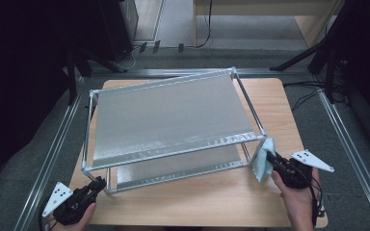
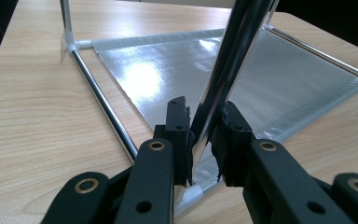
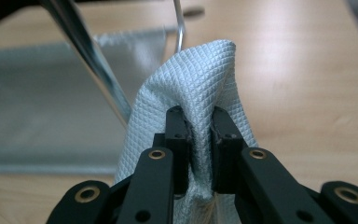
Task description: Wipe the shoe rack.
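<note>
A two-tier rack (image 1: pixel 173 115) of chrome tubes with grey shelf sheets stands on the wooden table (image 1: pixel 207 202). My left gripper (image 1: pixel 96 185) is at the rack's front left corner, its jaws closed around the upright chrome post (image 2: pixel 223 70). My right gripper (image 1: pixel 270 158) is at the rack's front right corner, shut on a pale blue waffle-weave cloth (image 1: pixel 263 161). The bunched cloth (image 3: pixel 200 84) rises between the jaws, beside a chrome post (image 3: pixel 88 56). The lower shelf sheet (image 2: pixel 223 74) lies behind the left gripper (image 2: pixel 204 135).
Aluminium rails (image 1: pixel 53 154) run along both sides of the table. Black stands and cables (image 1: pixel 327 62) sit at the far right, dark equipment (image 1: pixel 111 29) at the far left. Bare wood lies in front of the rack.
</note>
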